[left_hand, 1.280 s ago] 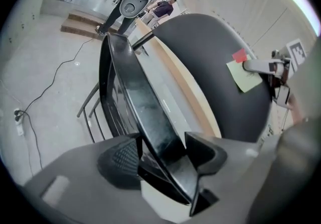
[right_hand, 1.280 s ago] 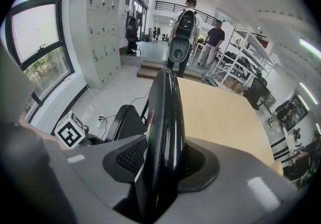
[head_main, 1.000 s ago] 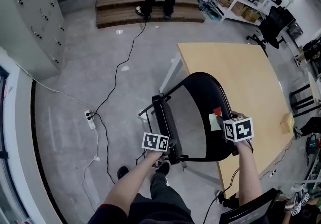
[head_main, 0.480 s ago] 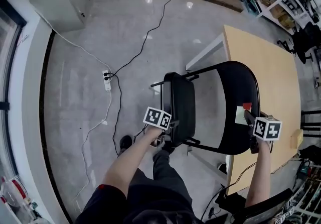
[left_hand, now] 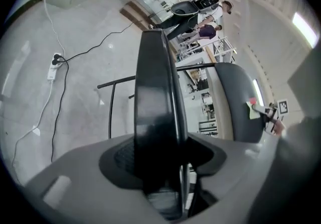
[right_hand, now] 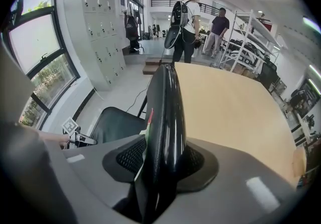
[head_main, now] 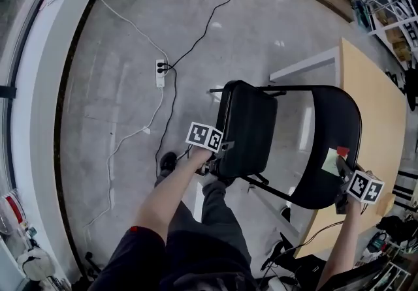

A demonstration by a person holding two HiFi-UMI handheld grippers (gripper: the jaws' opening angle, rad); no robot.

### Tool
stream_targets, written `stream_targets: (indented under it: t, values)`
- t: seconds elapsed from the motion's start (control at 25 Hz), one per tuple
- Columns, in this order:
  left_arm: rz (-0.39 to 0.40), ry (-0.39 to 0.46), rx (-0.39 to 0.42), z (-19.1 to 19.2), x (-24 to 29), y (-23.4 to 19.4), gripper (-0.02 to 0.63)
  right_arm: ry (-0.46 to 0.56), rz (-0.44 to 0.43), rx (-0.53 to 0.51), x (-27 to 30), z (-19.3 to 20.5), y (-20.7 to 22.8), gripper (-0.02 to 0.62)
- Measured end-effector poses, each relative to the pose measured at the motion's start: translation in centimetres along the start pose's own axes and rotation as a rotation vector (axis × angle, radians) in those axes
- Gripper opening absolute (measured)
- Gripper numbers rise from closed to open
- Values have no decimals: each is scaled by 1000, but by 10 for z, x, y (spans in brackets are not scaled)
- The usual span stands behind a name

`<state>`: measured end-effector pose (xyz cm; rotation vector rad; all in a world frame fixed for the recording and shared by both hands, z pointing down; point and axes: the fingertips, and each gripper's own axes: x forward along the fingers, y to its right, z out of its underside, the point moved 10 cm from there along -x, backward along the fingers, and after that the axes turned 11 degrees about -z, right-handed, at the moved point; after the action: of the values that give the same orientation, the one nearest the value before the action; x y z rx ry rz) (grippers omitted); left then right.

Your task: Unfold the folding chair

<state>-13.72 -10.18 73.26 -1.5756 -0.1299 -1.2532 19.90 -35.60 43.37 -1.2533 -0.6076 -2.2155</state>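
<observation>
The black folding chair stands on the grey floor, its seat (head_main: 248,128) swung out from the backrest (head_main: 325,139). My left gripper (head_main: 219,163) is shut on the seat's near edge (left_hand: 158,112), which fills the gap between its jaws. My right gripper (head_main: 341,172) grips the top rim of the backrest (right_hand: 166,112), and its jaws are closing with the rim between them, beside a green and red sticker (head_main: 332,160). In the right gripper view the seat (right_hand: 118,121) and the left gripper's marker cube (right_hand: 70,126) show at lower left.
A light wooden table (head_main: 373,104) stands right behind the chair. A white power strip (head_main: 160,72) with cables lies on the floor to the left. The person's own leg and shoe (head_main: 166,164) are under the left arm. Two people (right_hand: 183,14), lockers (right_hand: 98,32) and shelving (right_hand: 251,29) stand far off.
The seat has swung down and away from the backrest, carried by my left gripper. The right gripper has stayed on the backrest's rim and sunk a little. The head view has tilted further down.
</observation>
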Motion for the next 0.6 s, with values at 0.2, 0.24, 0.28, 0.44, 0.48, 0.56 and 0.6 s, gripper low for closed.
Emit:
stream_targets:
  t: [0.2, 0.24, 0.28, 0.44, 0.48, 0.56, 0.6]
  values:
    - [19, 9, -29, 0, 2, -27, 245, -4, -39, 22, 13, 1, 8, 167]
    - [20, 8, -35, 0, 3, -31, 247, -6, -46, 29, 14, 2, 10, 167]
    - [21, 6, -40, 1, 3, -34, 250, -9, -53, 35, 15, 3, 11, 167]
    - [20, 1, -53, 5, 5, -48, 255, -13, -85, 54, 22, 9, 18, 166]
    - [21, 1, -54, 4, 8, -51, 258, -10, -91, 58, 23, 10, 22, 166]
    - [26, 2, -52, 4, 14, -59, 264, -2, -108, 65, 28, 15, 26, 164]
    - [27, 2, -52, 6, 15, -66, 267, 0, -120, 70, 32, 18, 26, 163]
